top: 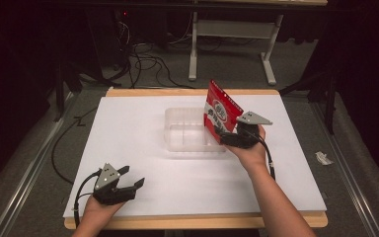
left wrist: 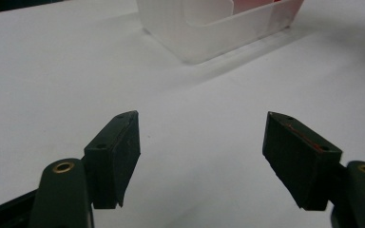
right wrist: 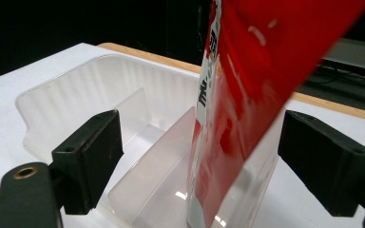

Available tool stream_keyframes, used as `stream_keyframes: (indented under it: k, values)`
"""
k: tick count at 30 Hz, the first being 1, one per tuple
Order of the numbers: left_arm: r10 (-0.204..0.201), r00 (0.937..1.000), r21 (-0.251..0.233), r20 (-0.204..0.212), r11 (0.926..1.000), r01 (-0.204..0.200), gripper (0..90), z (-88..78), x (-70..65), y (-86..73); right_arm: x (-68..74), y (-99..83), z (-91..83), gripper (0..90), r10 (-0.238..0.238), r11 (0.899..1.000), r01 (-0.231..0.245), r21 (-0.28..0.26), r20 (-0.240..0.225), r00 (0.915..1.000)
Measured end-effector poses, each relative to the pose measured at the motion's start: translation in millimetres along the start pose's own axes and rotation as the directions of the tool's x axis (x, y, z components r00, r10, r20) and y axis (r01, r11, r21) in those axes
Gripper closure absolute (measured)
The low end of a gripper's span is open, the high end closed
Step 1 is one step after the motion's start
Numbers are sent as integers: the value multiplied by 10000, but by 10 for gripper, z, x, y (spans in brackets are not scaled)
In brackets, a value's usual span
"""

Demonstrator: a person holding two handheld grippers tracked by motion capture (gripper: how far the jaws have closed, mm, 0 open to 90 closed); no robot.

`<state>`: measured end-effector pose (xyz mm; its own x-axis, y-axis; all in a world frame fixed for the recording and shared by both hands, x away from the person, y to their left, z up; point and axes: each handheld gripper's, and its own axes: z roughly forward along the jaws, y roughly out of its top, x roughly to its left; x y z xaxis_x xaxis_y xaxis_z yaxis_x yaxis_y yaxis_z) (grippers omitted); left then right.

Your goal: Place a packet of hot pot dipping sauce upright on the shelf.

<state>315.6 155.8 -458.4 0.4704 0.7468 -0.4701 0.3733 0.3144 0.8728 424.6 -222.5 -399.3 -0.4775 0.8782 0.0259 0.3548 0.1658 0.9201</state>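
Observation:
A red snack packet (top: 222, 112) stands on end, tilted, with its lower edge in the right end of a clear plastic container (top: 187, 131). My right gripper (top: 227, 138) is at that end, open. In the right gripper view the red snack packet (right wrist: 247, 95) rises between the two pads with a gap on each side, beside a divider of the clear plastic container (right wrist: 76, 90). Near the table's front left, my left gripper (top: 134, 176) is open with nothing between its jaws. In its own view the left gripper (left wrist: 202, 118) points toward the clear plastic container (left wrist: 209, 33).
The container sits mid-table on a white sheet (top: 143, 148) over a wooden board. Beyond the far edge are a desk's white legs (top: 193, 49) and cables (top: 143, 64) on the floor. A scrap of paper (top: 324, 158) lies on the floor at the right.

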Motion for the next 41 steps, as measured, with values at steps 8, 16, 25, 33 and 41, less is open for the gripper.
stream_keyframes:
  k: [8, 16, 25, 33, 41]
  values:
    - [-3, 10000, 40, -43, 10000, 3, 283, 16, 10, -2, -31, -23, -151, 153, -140, 9999, 141, 64, -125, 9998]
    - [-300, 9996, 35, 6, 9995, 300, 279, 86, -10, 18, -49, -117, -381, 155, -304, 9992, 308, 252, -165, 9994]
    - [-344, 9991, 235, 237, 9991, 339, 264, 213, -69, -22, -83, -379, -764, 155, -224, 9995, 225, 212, -82, 9997]
    - [-227, 9992, 434, 340, 9988, 212, 255, 272, -120, -86, -60, -785, -1099, 157, -45, 9993, 50, 378, -132, 9999]
    - [-230, 9997, 584, 68, 9980, 225, 244, 318, -118, -129, -33, -787, -923, 159, -644, 9956, 675, 651, -496, 9967]
